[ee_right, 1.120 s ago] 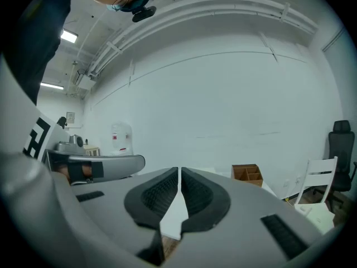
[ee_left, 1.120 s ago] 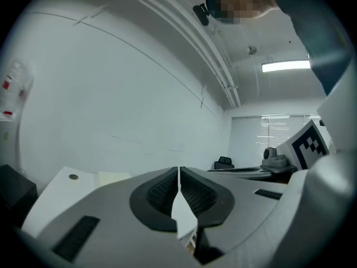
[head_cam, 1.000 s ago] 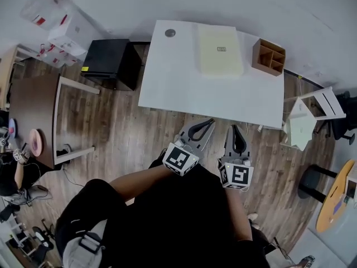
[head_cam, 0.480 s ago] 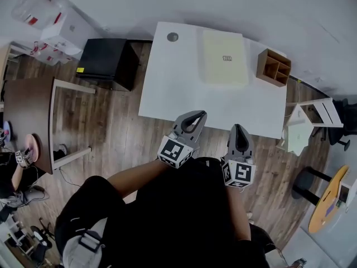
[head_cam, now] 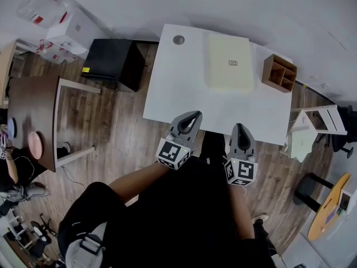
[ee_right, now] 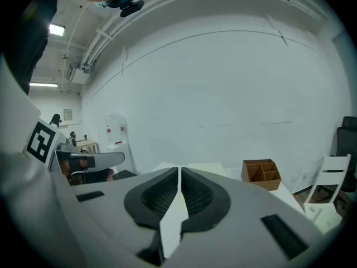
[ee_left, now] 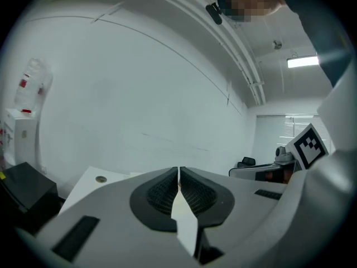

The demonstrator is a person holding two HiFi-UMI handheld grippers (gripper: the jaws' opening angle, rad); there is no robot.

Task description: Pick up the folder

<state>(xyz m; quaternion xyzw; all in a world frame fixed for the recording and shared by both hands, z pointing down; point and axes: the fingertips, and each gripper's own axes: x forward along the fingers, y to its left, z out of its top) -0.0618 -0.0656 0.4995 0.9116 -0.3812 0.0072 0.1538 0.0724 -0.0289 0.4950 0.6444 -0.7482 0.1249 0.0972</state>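
Wood plank flooring (head_cam: pixel 120 130) fills the head view, with a pale wall along the top. At the far left stands a brown table (head_cam: pixel 30 108). White boxes with red marks (head_cam: pixel 58 29) sit in the upper left corner. Just right of them is a black cabinet (head_cam: pixel 111 60), close beside the left edge of a white table (head_cam: pixel 167 96). A small round cap (head_cam: pixel 178 39) sits in the table's upper left corner.

The left gripper (head_cam: pixel 194 116) lies over the table's near edge, slightly left of center. Its jaws are pressed together with nothing between them.

The folder (head_cam: pixel 230 61), pale cream with a small label, lies flat on the far half of the table. It is well apart from both grippers.

The right gripper (head_cam: pixel 240 127) sits at the same near edge, right of center, also closed and empty.

A brown wooden organizer (head_cam: pixel 279 73) with open compartments stands near the table's upper right corner, just right of the folder and not touching it. A white chair (head_cam: pixel 312 124) stands beyond the table's right edge.
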